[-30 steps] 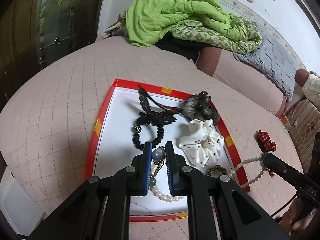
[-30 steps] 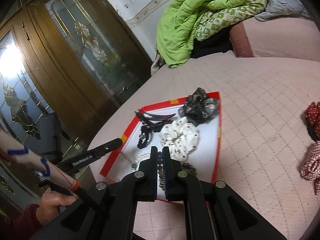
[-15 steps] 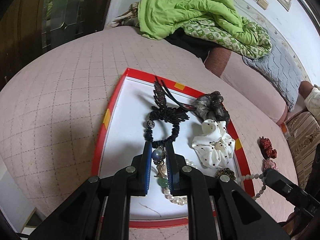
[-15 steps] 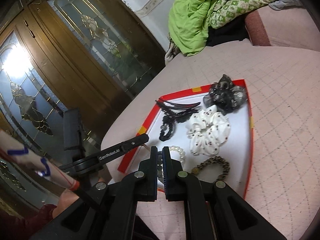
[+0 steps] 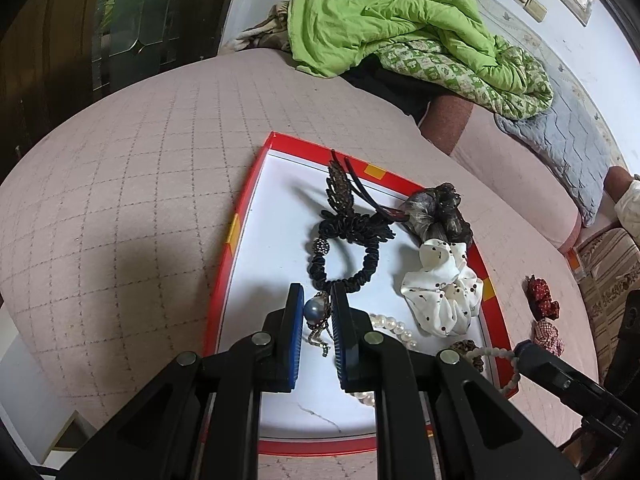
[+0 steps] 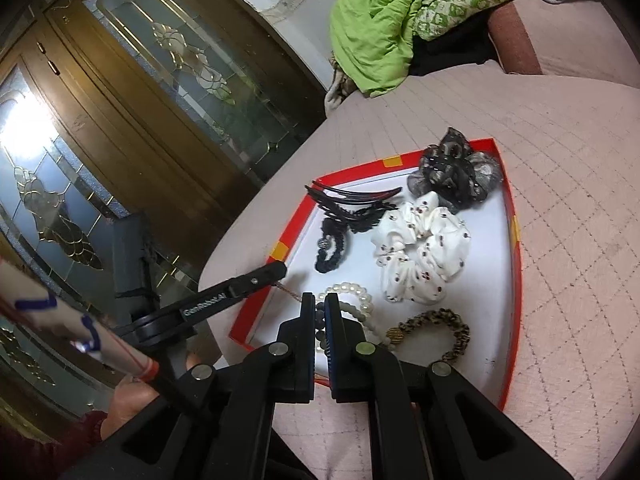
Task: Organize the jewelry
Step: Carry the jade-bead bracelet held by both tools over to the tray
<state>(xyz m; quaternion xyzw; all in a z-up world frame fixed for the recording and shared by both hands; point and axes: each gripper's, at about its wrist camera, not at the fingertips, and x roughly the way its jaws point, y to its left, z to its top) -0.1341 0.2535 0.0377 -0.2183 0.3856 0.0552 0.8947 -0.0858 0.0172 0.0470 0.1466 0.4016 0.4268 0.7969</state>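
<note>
At lower centre of the left wrist view, the left gripper (image 5: 314, 310) pinches a grey-pearl pendant (image 5: 313, 309), its chain dangling toward the bottom of the frame. In the right wrist view the right gripper (image 6: 320, 312) pinches a bead strand (image 6: 320, 326) running lengthwise between its pads. Both are over the red-rimmed tray (image 5: 240, 216); farther up lies a black scrunchie (image 5: 348, 252).

Your left claw (image 5: 316, 316) hides part of the pearl bracelet (image 5: 394, 326), whose strand passes behind its right finger. In the right wrist view, your right claw (image 6: 320, 312) covers the near stretch of the grey bead strand (image 6: 320, 326), so you cannot tell where its lower end lies. The green quilt (image 6: 404, 12) is cut off at the top edge.
</note>
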